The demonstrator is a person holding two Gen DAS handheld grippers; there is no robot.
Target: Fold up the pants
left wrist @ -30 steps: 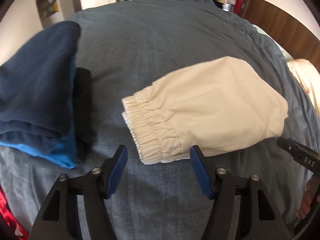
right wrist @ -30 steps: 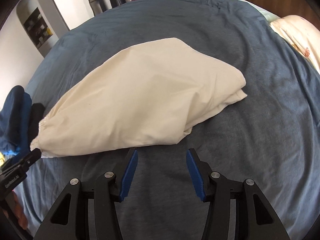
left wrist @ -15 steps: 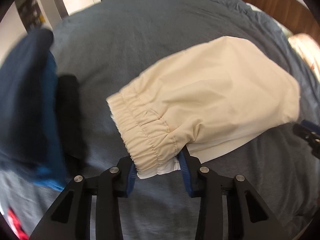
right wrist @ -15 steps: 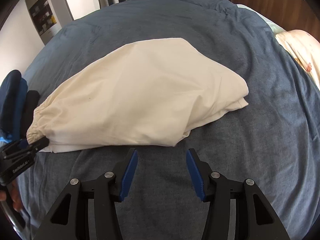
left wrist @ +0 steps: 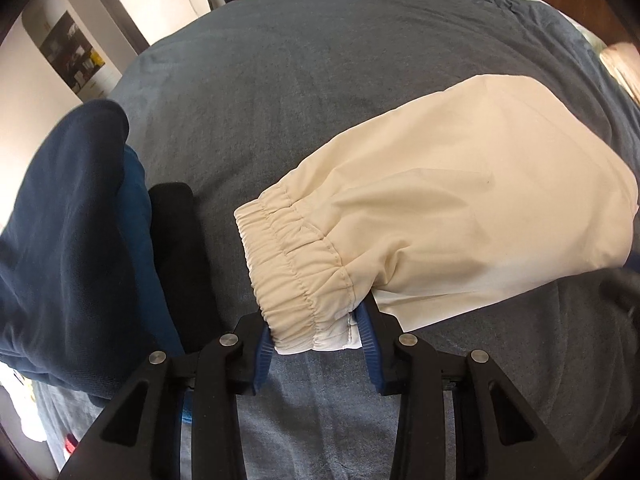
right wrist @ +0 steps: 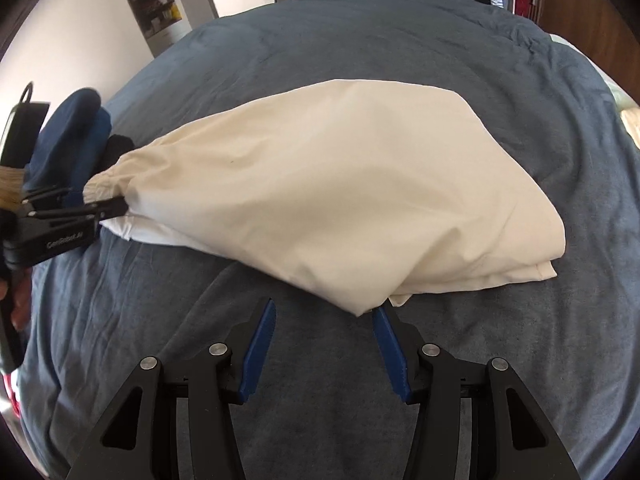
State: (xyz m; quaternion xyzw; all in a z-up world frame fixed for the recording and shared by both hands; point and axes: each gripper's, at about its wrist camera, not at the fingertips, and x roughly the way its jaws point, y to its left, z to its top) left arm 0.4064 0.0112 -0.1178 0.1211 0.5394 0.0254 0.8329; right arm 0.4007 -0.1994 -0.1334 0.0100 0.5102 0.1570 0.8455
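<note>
Folded cream pants (left wrist: 460, 200) lie on the blue bedcover (left wrist: 320, 60). My left gripper (left wrist: 316, 336) is shut on the near corner of their elastic waistband (left wrist: 296, 268), which bunches between the blue pads. In the right wrist view the pants (right wrist: 340, 184) stretch from the left gripper (right wrist: 116, 210) at the left to a folded edge at the right. My right gripper (right wrist: 324, 332) is open, its right fingertip just under the pants' near edge.
A stack of folded dark blue and black clothes (left wrist: 80, 240) lies left of the pants, also seen in the right wrist view (right wrist: 76, 132). A pillow (right wrist: 632, 120) is at the far right. Shelves and hanging clothes stand beyond the bed.
My left gripper moved forward and closed on the waistband corner. My right gripper moved forward until its right finger reached the pants' near edge.
</note>
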